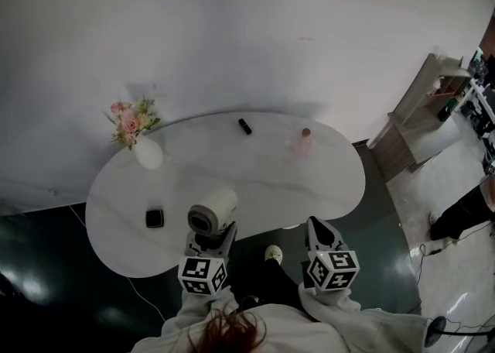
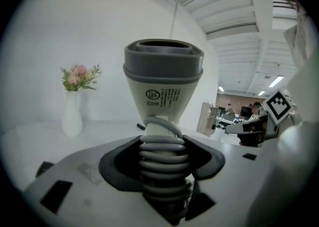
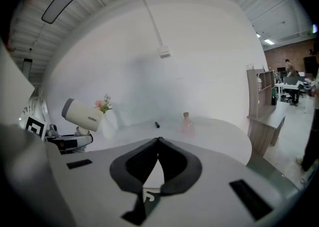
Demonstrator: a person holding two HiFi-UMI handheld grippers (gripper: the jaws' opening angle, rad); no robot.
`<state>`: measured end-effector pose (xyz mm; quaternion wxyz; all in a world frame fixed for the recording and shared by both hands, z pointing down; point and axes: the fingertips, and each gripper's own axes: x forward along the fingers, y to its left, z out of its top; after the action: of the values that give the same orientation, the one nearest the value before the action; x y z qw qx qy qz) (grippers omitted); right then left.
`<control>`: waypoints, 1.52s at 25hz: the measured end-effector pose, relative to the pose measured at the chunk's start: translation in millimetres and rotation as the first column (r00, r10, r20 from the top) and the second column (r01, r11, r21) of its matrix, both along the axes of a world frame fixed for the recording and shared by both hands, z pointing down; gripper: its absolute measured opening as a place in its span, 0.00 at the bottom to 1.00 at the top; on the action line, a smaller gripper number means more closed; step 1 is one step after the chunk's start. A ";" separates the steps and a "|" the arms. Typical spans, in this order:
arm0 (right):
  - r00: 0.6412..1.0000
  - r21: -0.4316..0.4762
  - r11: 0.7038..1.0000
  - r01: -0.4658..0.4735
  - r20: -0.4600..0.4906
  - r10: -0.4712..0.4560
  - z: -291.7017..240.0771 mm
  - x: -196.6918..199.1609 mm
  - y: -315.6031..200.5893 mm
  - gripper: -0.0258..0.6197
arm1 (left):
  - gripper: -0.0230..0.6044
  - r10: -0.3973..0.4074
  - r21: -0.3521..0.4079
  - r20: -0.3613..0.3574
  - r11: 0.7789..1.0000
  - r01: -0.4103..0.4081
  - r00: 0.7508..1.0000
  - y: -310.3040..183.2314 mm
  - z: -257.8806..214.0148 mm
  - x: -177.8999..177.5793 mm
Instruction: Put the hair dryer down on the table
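At the near edge: we count two grippers, one left gripper and one right gripper.
Left gripper: jaws clamped on the handle of the one cream hair dryer with a grey nozzle, held upright over the near rim of the one white kidney-shaped table.
Right gripper: jaws closed tip to tip, nothing between them.
Tabletop, near to far: one small black square object, one white vase of pink flowers, one pink bottle, one short black bar.
Left gripper view only: we see a grey coiled cord wrapped round the handle.
Right gripper view only: the dryer side-on, clear of the tabletop.
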<state>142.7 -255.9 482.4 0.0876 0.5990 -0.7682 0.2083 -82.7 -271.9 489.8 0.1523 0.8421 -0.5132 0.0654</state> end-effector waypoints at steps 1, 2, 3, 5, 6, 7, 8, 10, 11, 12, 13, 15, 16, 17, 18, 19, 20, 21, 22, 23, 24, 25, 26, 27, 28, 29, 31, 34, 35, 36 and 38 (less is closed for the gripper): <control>1.000 0.001 1.000 0.008 0.000 -0.008 -1.1 1.9 -9.2 0.12 | 0.42 -0.007 -0.001 0.000 1.000 0.007 1.000 -7.7 -0.4 2.4; 1.000 0.004 1.000 0.015 0.000 -0.015 -2.4 3.9 -18.4 0.12 | 0.42 -0.013 -0.002 -0.002 1.000 0.013 1.000 -15.5 -1.1 4.8; 1.000 0.006 1.000 0.021 -0.001 -0.021 -3.8 5.8 -27.3 0.12 | 0.42 -0.019 -0.002 -0.004 1.000 0.019 1.000 -23.2 -2.0 7.1; 0.999 0.010 0.999 0.032 0.000 -0.032 -5.8 10.0 -43.8 0.12 | 0.42 -0.027 0.002 -0.003 1.000 0.027 1.000 -37.9 -4.1 12.3; 0.999 0.012 0.999 0.037 0.000 -0.037 -6.2 12.1 -51.4 0.12 | 0.42 -0.029 0.005 -0.002 1.000 0.029 1.000 -44.9 -5.2 15.1; 0.999 0.013 0.999 0.041 0.001 -0.041 -6.2 14.2 -58.7 0.12 | 0.42 -0.031 0.008 0.000 0.999 0.031 1.000 -51.6 -6.0 17.8; 0.999 0.015 0.999 0.046 0.002 -0.046 -6.3 16.2 -65.8 0.12 | 0.42 -0.033 0.011 0.003 0.999 0.033 0.999 -58.1 -6.7 20.1; 0.999 0.021 0.998 0.052 0.004 -0.052 -6.9 20.3 -80.0 0.12 | 0.42 -0.038 0.017 0.007 0.999 0.038 0.999 -70.6 -8.0 24.0; 0.998 0.025 0.998 0.055 0.004 -0.055 -7.3 22.3 -86.8 0.12 | 0.42 -0.041 0.020 0.009 0.999 0.041 0.999 -76.5 -8.6 25.9; 0.998 0.027 0.998 0.058 0.005 -0.058 -7.5 24.2 -93.3 0.12 | 0.42 -0.043 0.022 0.012 0.999 0.042 0.999 -82.0 -9.1 27.8; 0.998 0.029 0.998 0.062 0.004 -0.062 -7.2 25.7 -99.4 0.12 | 0.42 -0.044 0.025 0.015 0.999 0.044 0.999 -87.2 -9.3 29.3; 0.997 0.030 0.997 0.071 0.001 -0.071 -5.7 28.4 -110.7 0.12 | 0.42 -0.049 0.031 0.023 0.998 0.048 0.999 -96.8 -8.7 31.9; 0.997 0.031 0.997 0.076 -0.001 -0.076 -4.9 29.7 -116.2 0.12 | 0.42 -0.052 0.035 0.028 0.998 0.051 0.998 -101.5 -8.4 33.1; 0.997 0.032 0.996 0.082 -0.003 -0.082 -4.3 30.9 -121.8 0.12 | 0.42 -0.055 0.039 0.032 0.998 0.054 0.998 -106.2 -8.1 34.4; 0.996 0.033 0.996 0.089 -0.005 -0.088 -3.9 31.8 -127.2 0.12 | 0.42 -0.058 0.043 0.035 0.997 0.057 0.998 -110.7 -7.9 35.9; 0.995 0.034 0.995 0.096 -0.007 -0.096 -3.8 32.2 -132.4 0.12 | 0.42 -0.061 0.045 0.037 0.997 0.059 0.997 -115.0 -7.7 37.3; 0.995 0.035 0.994 0.104 -0.009 -0.104 -3.4 32.3 -137.1 0.12 | 0.42 -0.063 0.047 0.037 0.997 0.062 0.997 -119.0 -7.4 38.8; 0.994 0.034 0.993 0.112 -0.010 -0.112 -2.6 32.2 -141.5 0.12 | 0.42 -0.066 0.046 0.037 0.997 0.064 0.997 -122.7 -6.7 40.2; 0.993 0.031 0.992 0.121 -0.012 -0.121 -1.1 32.1 -145.4 0.12 | 0.42 -0.069 0.045 0.037 0.997 0.068 0.997 -126.0 -5.6 41.7; 0.991 0.027 0.991 0.130 -0.013 -0.130 0.9 32.2 -149.1 0.12 | 0.42 -0.073 0.042 0.037 0.997 0.071 0.997 -129.1 -4.1 43.3; 0.990 0.023 0.990 0.139 -0.013 -0.138 3.3 32.5 -152.6 0.12 | 0.42 -0.077 0.040 0.038 0.996 0.075 0.996 -131.8 -2.3 44.9; 0.989 0.018 0.989 0.146 -0.012 -0.146 5.8 33.1 -155.8 0.12 | 0.42 -0.080 0.037 0.039 0.996 0.078 0.996 -134.3 -0.4 46.7; 0.988 0.013 0.988 0.152 -0.011 -0.151 8.3 33.9 -158.6 0.12 | 0.42 -0.081 0.035 0.040 0.996 0.079 0.996 -136.5 1.4 48.4; 0.988 0.009 0.988 0.156 -0.010 -0.155 10.5 34.6 -160.7 0.12 | 0.42 -0.080 0.033 0.041 0.996 0.079 0.996 -138.2 3.1 49.9; 0.987 0.007 0.987 0.159 -0.010 -0.159 12.4 35.0 -162.3 0.12 | 0.42 -0.079 0.030 0.042 0.997 0.078 0.996 -139.6 4.6 50.9; 0.987 0.005 0.987 0.161 -0.011 -0.161 14.0 35.1 -163.3 0.12 | 0.42 -0.077 0.028 0.043 0.997 0.076 0.996 -140.6 6.0 51.4; 0.986 0.006 0.987 0.163 -0.014 -0.163 15.4 35.6 -164.3 0.12 | 0.42 -0.071 0.023 0.045 0.997 0.070 0.996 -141.7 8.1 52.7; 0.987 0.013 0.987 0.158 -0.017 -0.158 15.7 38.7 -164.4 0.12 | 0.42 -0.061 0.014 0.050 0.998 0.060 0.997 -142.0 11.2 56.8; 0.988 0.014 0.988 0.152 -0.017 -0.152 16.9 40.4 -164.7 0.12 | 0.42 -0.056 0.009 0.052 0.998 0.056 0.997 -142.5 12.6 58.7; 0.989 0.013 0.989 0.145 -0.018 -0.144 18.6 42.4 -165.4 0.12 | 0.42 -0.052 0.005 0.052 0.999 0.051 0.997 -143.3 13.9 61.0; 0.991 0.007 0.991 0.130 -0.018 -0.130 21.9 46.1 -168.0 0.12 | 0.42 -0.042 -0.005 0.047 0.999 0.042 0.998 -144.9 16.0 66.1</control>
<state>188.8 -423.9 504.2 0.1052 0.5499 -0.8056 0.1937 -16.6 -416.8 505.7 0.1440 0.8289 -0.5341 0.0832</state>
